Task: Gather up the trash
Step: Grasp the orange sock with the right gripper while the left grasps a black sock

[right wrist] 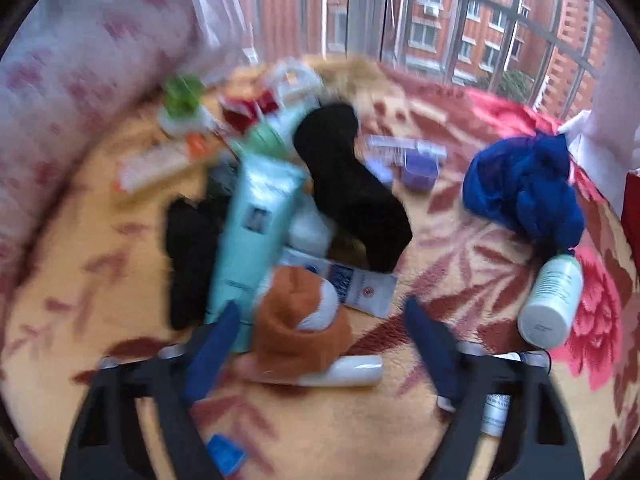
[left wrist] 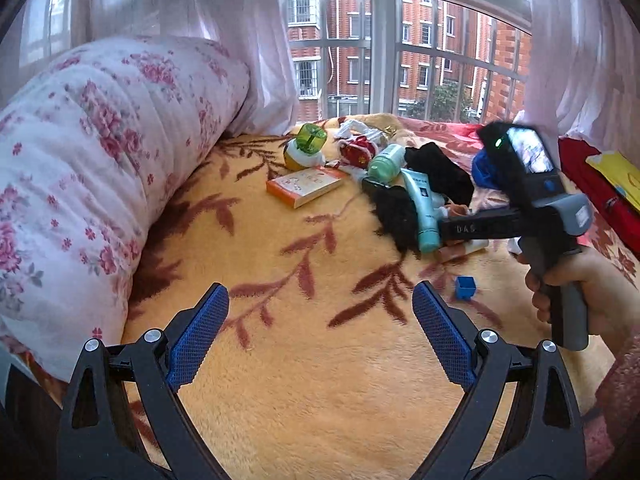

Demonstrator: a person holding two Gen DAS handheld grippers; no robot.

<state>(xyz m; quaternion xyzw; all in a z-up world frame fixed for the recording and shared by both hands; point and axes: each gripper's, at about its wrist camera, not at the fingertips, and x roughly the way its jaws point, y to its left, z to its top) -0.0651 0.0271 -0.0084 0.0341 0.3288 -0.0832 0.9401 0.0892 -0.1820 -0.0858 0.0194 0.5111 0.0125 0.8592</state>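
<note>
A heap of clutter lies on the yellow blanket point(left wrist: 312, 392): a teal tube point(right wrist: 256, 220), black furry socks point(right wrist: 352, 188), an orange-and-white sock point(right wrist: 300, 320), a white tube point(right wrist: 348, 374) and a red wrapper point(left wrist: 356, 150). My right gripper point(right wrist: 322, 306) hovers over the heap, blurred, with its jaws spread. The orange sock sits between them, and no pad clearly presses it. My left gripper point(left wrist: 320, 292) is open and empty above bare blanket, short of the heap. In the left wrist view a hand point(left wrist: 580, 284) holds the right gripper's grey handle point(left wrist: 560, 276).
A floral bolster point(left wrist: 100, 160) runs along the left. An orange box point(left wrist: 304, 186), a green-capped bottle point(left wrist: 308, 144) and a small blue cube point(left wrist: 465, 288) lie about. A blue net cloth point(right wrist: 524, 184), a white bottle point(right wrist: 552, 300) and a purple box point(right wrist: 416, 164) sit right. Window and curtains stand behind.
</note>
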